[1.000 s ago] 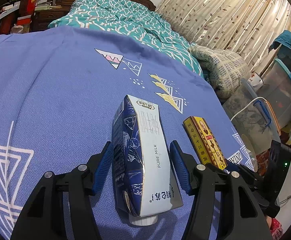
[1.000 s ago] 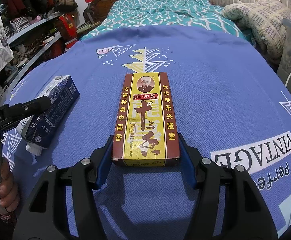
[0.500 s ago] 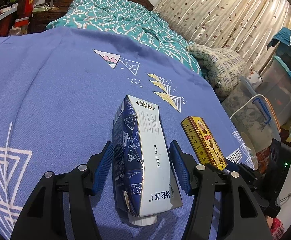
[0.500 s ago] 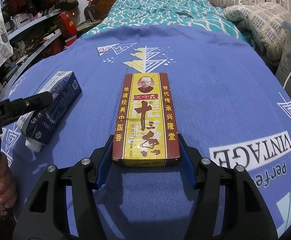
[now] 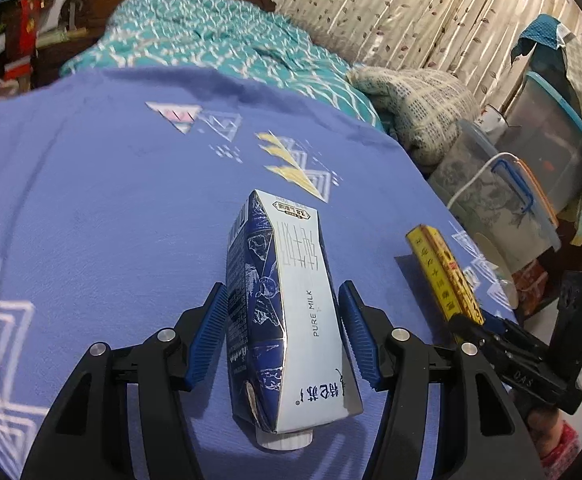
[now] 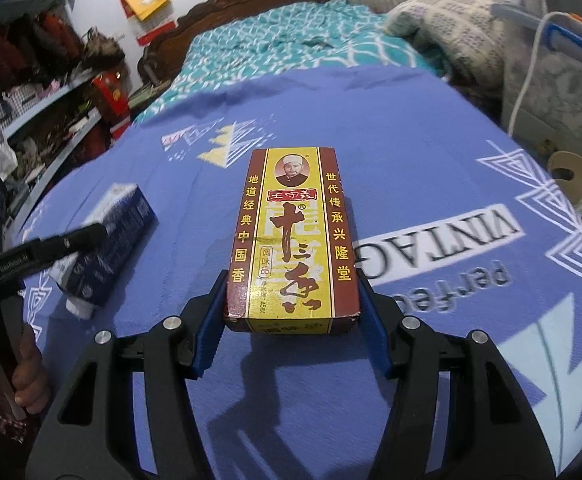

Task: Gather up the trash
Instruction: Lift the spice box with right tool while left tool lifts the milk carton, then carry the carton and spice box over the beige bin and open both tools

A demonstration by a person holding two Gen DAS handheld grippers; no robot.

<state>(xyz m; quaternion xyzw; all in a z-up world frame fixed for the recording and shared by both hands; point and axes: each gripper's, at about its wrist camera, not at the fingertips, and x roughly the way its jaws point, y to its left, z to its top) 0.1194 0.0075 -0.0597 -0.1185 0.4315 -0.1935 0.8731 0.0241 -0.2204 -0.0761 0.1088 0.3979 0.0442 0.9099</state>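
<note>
Left gripper (image 5: 285, 332) half-spread, blue pads clamped on both flanks of the milk carton (image 5: 287, 308), carton lifted off the blue cloth (image 5: 91, 200), cap end toward the camera. Right gripper (image 6: 291, 320) about as wide, pinching the near end of the spice box (image 6: 295, 236), clear above the cloth, shadow underneath. Spice box well right of the carton, both over the cloth.

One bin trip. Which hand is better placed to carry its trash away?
Likely right gripper: its jaws hold the spice box clear of the blanket, shadow beneath; the milk carton may be unlifted.
</note>
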